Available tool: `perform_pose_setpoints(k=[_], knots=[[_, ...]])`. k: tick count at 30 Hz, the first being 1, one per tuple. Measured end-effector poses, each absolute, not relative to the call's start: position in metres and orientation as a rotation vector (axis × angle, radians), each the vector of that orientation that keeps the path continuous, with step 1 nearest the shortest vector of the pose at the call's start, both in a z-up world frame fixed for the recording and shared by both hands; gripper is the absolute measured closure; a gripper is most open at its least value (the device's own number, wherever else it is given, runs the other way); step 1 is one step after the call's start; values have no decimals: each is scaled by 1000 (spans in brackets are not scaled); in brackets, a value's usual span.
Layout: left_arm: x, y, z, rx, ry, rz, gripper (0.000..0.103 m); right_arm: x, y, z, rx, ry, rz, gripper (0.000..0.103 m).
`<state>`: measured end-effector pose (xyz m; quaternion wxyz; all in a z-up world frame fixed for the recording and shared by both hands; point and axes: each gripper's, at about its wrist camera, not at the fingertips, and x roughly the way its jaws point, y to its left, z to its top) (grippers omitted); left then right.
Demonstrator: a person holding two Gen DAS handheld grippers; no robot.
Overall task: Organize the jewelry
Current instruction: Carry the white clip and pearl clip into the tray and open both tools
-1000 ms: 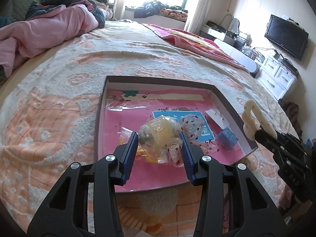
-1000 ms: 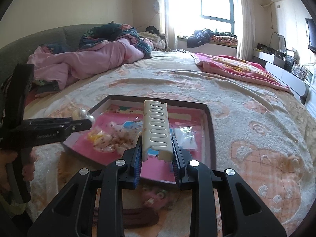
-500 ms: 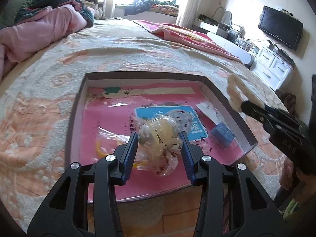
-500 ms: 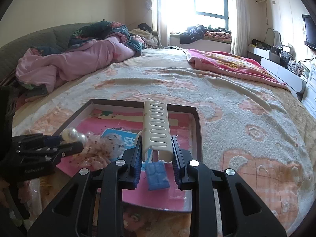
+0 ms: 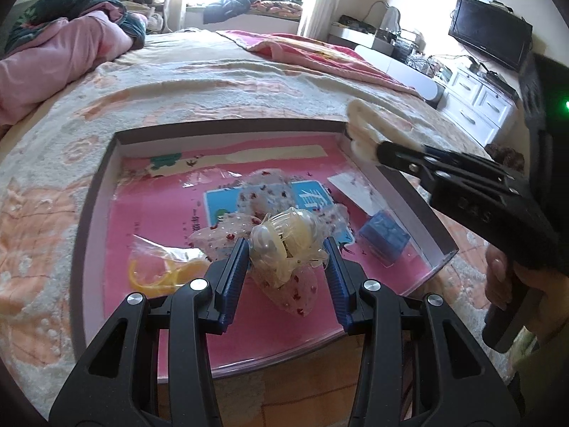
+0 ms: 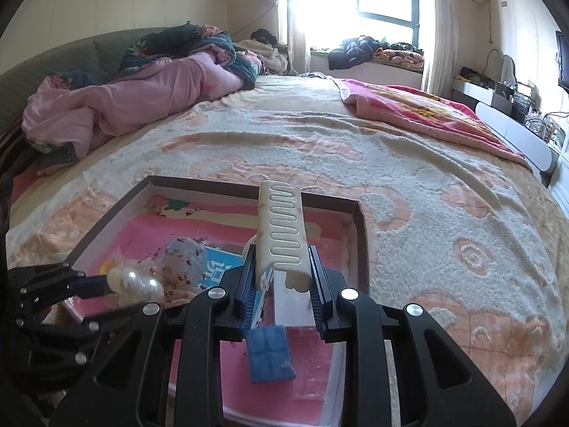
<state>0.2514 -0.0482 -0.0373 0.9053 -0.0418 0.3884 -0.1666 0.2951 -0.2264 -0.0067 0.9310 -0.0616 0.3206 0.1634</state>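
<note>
Both tongs have moved nearer over the shallow brown-rimmed box with pink lining on the bed. The left tongs stay clenched on a pearly yellowish bead ornament in clear wrapping, now above the box's middle. The right tongs grasp a cream slotted plastic hair clip, at two o'clock from the ornament in the left view. So both pieces seem ready for placing (a judgement only). The blue card carries characters, not readable.

Two close wrist fisheyes angled down, both over the tray on the bed.
</note>
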Motion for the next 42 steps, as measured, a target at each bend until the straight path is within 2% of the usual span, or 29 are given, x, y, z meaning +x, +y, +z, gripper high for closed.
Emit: perform_pose_setpoints(k=[17,42], knots=[[256,-50,-51,-85,876,-371,68,313,-198,-30,-179,768,420,78],[258,-45,-54,-124,922,-360,68,302,-206,-47,-172,821,435,77]])
